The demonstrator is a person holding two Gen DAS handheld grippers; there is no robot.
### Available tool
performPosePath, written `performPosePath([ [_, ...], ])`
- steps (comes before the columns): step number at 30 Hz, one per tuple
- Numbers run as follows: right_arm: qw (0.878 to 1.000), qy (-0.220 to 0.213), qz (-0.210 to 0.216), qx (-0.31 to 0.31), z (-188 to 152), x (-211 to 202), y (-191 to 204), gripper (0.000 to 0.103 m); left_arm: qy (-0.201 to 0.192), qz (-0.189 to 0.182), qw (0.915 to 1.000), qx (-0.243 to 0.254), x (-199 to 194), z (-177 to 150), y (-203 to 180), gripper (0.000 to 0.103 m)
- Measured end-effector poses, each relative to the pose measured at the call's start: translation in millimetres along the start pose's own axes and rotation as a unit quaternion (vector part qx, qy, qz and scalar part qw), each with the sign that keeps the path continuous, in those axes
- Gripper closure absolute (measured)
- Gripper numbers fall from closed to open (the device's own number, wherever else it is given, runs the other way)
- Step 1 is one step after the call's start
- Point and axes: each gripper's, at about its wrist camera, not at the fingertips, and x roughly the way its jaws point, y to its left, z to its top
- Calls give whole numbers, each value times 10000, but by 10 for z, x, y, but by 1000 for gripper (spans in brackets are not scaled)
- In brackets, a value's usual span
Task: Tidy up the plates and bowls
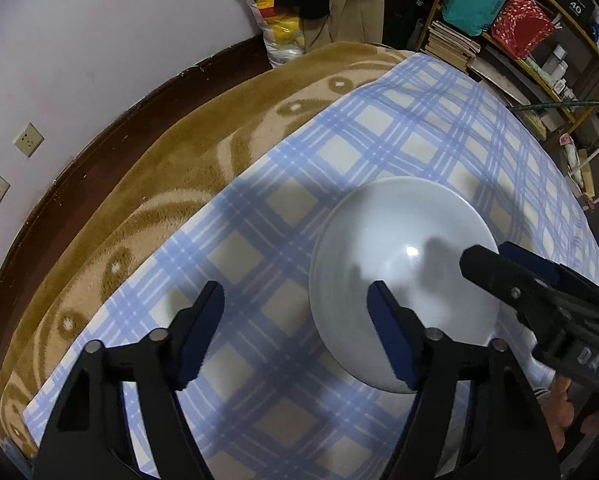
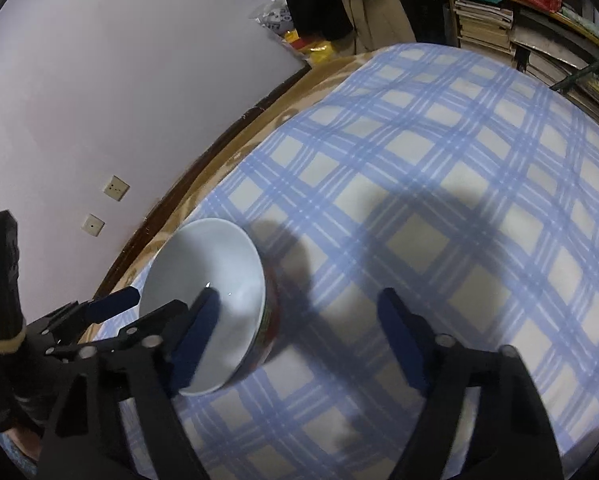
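One bowl seen, nothing stacked yet

The bowl (image 1: 403, 280) sits on the checked cloth (image 1: 439, 128); the left gripper (image 1: 295, 320) and right gripper (image 2: 299, 320) are spread wide beside it, gripping nothing.

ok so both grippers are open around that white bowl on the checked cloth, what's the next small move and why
Probably shift the right gripper left until its jaws straddle the rim of the white ceramic bowl with the red patterned outside, then close. Both grippers are open, one right finger already sits inside the bowl, and nothing grips it on the blue checked cloth.
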Motion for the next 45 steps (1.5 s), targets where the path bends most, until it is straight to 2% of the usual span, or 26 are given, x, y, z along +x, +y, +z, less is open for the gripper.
performPosePath([
  [3, 9999, 95, -54, -51, 12, 63, 25, 39, 143, -226, 9996, -108, 64, -9, 15, 65],
  [7, 9992, 221, -214, -245, -17, 155, 87, 57, 214, -452, 9987, -87, 102, -26, -18, 73],
  [11, 9979, 366, -342, -404, -28, 242, 150, 60, 217, -391, 9990, -79, 137, -29, -46, 75],
  [15, 9980, 429, -388, -267, -8, 281, 144, 60, 104, -330, 9994, -26, 156, -35, -63, 77],
  [18, 9984, 507, -206, -124, -3, 288, 144, 81, 81, -533, 9985, -35, 149, -38, -88, 89],
  [20, 9981, 600, -159, -39, -26, 289, 163, 89, 15, -468, 9989, 59, 124, -53, -130, 89],
  [22, 9977, 600, -309, -111, -58, 272, 207, 90, -66, -416, 9989, 205, 75, -76, -167, 89],
  [26, 9981, 585, -203, 45, -116, 156, 173, 92, -18, -535, 9985, 87, 4, -106, -177, 89],
  [31, 9977, 540, -399, -103, -181, -45, 184, 92, 12, -482, 9986, 196, -129, -229, -358, 85],
  [37, 9982, 390, -455, 38, -278, -403, 71, 92, 40, -753, 9968, 280, -320, -348, -539, 86],
  [45, 9976, 306, -607, -106, -480, -867, -15, 92, -71, -728, 9963, 450, -681, -476, -877, 86],
])
